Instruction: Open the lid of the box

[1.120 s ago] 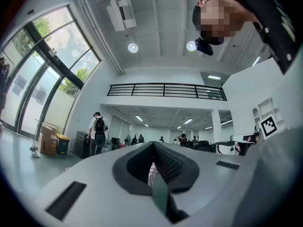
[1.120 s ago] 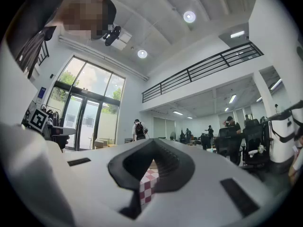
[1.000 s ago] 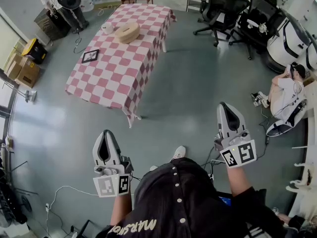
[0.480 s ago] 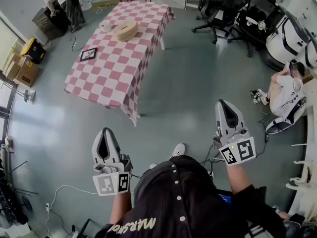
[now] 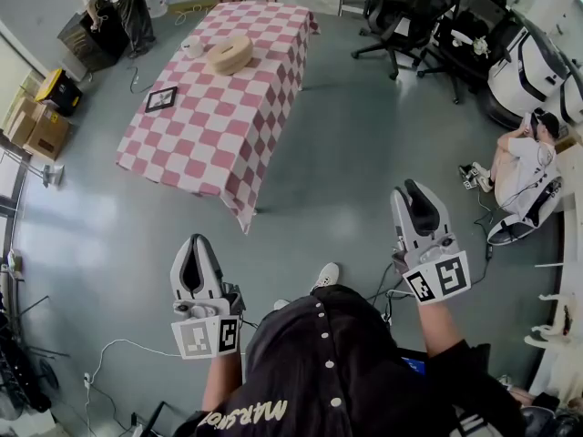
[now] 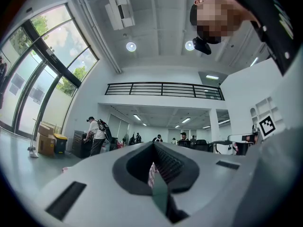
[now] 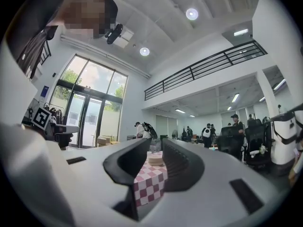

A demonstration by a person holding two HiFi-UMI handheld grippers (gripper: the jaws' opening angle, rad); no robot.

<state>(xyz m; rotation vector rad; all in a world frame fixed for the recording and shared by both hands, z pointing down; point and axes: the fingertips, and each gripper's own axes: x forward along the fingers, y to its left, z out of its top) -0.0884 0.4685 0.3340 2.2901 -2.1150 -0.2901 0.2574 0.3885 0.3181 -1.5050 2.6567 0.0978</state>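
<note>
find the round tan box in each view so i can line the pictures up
Head view: the round tan box is upper left, at the far end of the checkered tablecloth.
Left gripper view: box not visible; only a sliver of the tablecloth shows low centre.
Right gripper view: low centre, small, on the tablecloth.
Shared landmark: the checkered tablecloth.
</note>
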